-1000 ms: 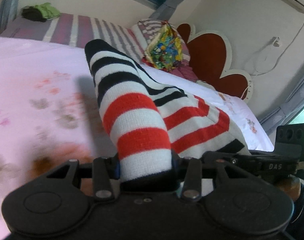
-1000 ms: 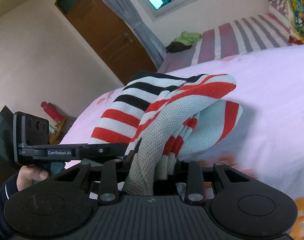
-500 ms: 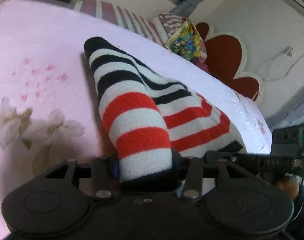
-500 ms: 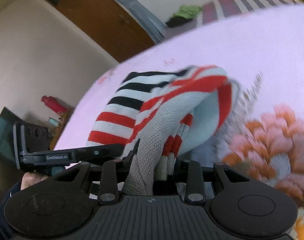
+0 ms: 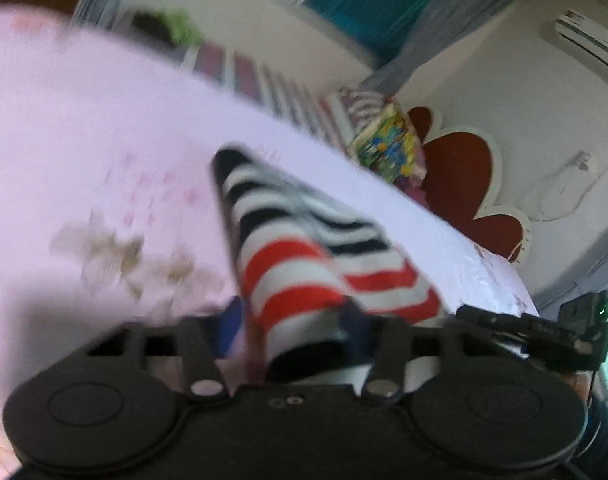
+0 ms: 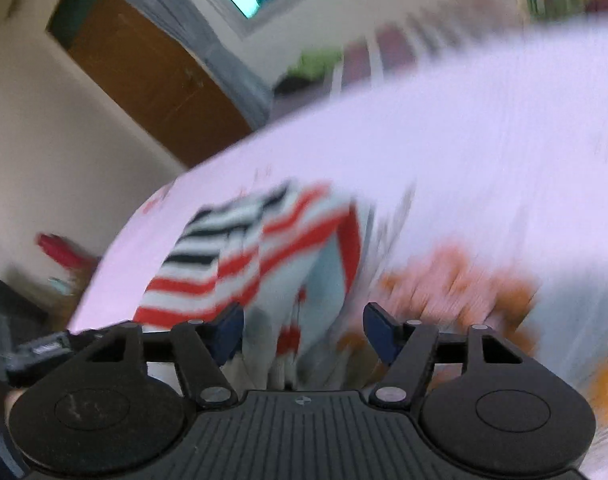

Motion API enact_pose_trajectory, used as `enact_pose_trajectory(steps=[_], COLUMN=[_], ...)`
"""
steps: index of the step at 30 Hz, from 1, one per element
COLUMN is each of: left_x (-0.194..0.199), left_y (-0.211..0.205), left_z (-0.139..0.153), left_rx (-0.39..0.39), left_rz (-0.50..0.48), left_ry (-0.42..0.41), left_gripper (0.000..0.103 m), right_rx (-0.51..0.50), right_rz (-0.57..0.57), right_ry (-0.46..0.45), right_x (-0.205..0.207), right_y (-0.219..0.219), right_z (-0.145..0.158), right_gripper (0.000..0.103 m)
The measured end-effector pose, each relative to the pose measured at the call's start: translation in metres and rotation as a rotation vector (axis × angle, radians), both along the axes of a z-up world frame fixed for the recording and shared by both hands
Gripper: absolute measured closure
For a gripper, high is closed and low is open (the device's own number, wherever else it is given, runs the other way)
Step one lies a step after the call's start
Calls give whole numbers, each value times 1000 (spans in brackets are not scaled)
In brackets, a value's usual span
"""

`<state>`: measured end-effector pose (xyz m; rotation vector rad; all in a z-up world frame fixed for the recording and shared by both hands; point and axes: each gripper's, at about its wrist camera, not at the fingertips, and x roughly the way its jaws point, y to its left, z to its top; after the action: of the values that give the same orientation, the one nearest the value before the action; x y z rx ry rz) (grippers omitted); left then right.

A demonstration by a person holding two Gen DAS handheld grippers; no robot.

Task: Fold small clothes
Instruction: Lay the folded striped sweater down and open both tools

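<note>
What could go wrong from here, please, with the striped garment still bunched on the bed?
1. The right gripper jaws are opening around the striped garment, so its folded layers may spring apart on the bedsheet.
2. The left gripper jaws are closing on one narrow end; a small bite may slip.
3. Both views are blurred with motion, so the fold could drag askew.

Left gripper (image 5: 292, 320) angled down, jaws closing, blue pads on either side of the striped sock (image 5: 300, 280) that runs between them; too blurred to tell if the pads press it. Right gripper (image 6: 304, 328) also tilted down, jaws opening, pads (image 6: 379, 330) spread wide and clear of the cloth lying loose between them. Both views smeared
</note>
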<state>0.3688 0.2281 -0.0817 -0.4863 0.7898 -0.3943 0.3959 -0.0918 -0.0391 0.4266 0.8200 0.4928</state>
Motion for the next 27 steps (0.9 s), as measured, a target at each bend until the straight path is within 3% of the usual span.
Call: enact_pose_trajectory(steps=[1,3,4,7,8,10,12,16,19,21,25,27], left_x=[-1,3,6,14,16,16,15,-11,-46,-64,-80,-79], left_y=[-6,-29,-42,-76,-81,-78,-78,-68,-64,-68,-85,-83], left_z=[7,18,18,9,5,4,6,21,30,28,15,10], left_rx=[24,99,150,323,338,317,332,320,317,315,479,446], left_rz=[-3,-47,-77,-144,-160,-156,-166,-126,-110,-123,-108,-88], left_ry=[-27,-72,-77,-63,-61,-53,-62,-112,-162,-153,-104,-73], left_gripper=[66,66,61,62,63,63,63,64,64,64,59,57], right_rx=[-44,-154,-202,-347,-394,-334,-352,-322,-278,-277,-434,-496], right_rz=[24,75,102,159,156,114,112,69,116,173,214,206], right_ry=[-41,-116,-137,-73,-44,-12,-12,-80,-139,-158,-151,-107], right_x=[-1,-3,-6,9,14,19,19,-10,-52,-75,-92,-89], right_y=[9,35,53,91,96,91,94,87,80,88,109,114], right_z=[9,19,18,-13,-27,-36,-35,-5,20,24,2,-17], right_gripper=[67,67,67,68,68,66,66,67,67,67,67,67])
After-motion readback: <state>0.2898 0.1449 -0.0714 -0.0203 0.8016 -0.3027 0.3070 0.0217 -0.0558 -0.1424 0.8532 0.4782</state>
